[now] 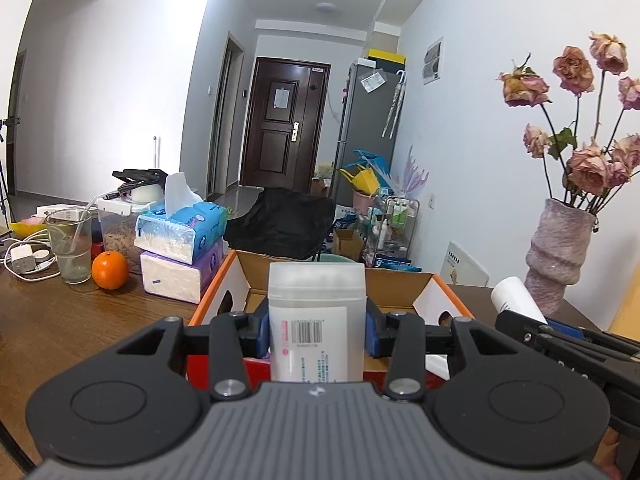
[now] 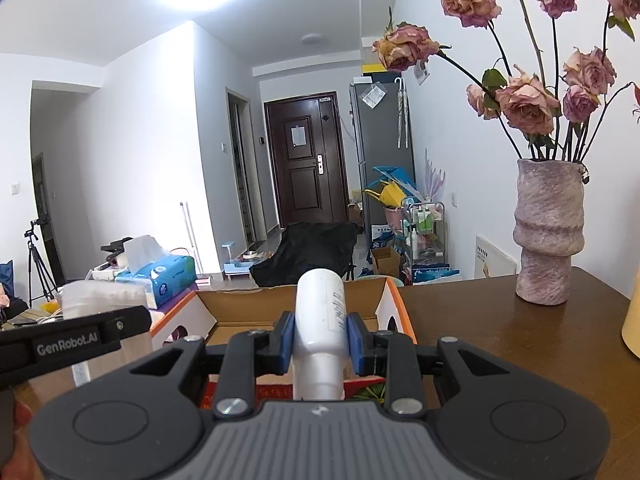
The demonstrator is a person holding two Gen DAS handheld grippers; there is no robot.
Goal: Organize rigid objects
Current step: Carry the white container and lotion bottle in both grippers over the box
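Observation:
My left gripper (image 1: pixel 317 330) is shut on a translucent white container (image 1: pixel 317 312) with a barcode label, its blue pads pressing both sides. It hangs over the near edge of an open cardboard box (image 1: pixel 224 280) with orange-edged flaps. My right gripper (image 2: pixel 320 338) is shut on a white bottle (image 2: pixel 320 312), held with its base pointing forward, above the same cardboard box (image 2: pixel 394 300). In the left wrist view the white bottle (image 1: pixel 516 298) and the right gripper's fingers (image 1: pixel 520 324) show at the right. In the right wrist view the left gripper's finger (image 2: pixel 72 340) and its container (image 2: pixel 100 296) show at the left.
On the brown wooden table (image 1: pixel 60 320) to the left stand tissue packs (image 1: pixel 184 248), an orange (image 1: pixel 110 270), a glass (image 1: pixel 70 246) and a charger with cables (image 1: pixel 24 258). A pink vase of dried roses (image 2: pixel 548 236) stands at the right. A black chair (image 1: pixel 280 220) is beyond the box.

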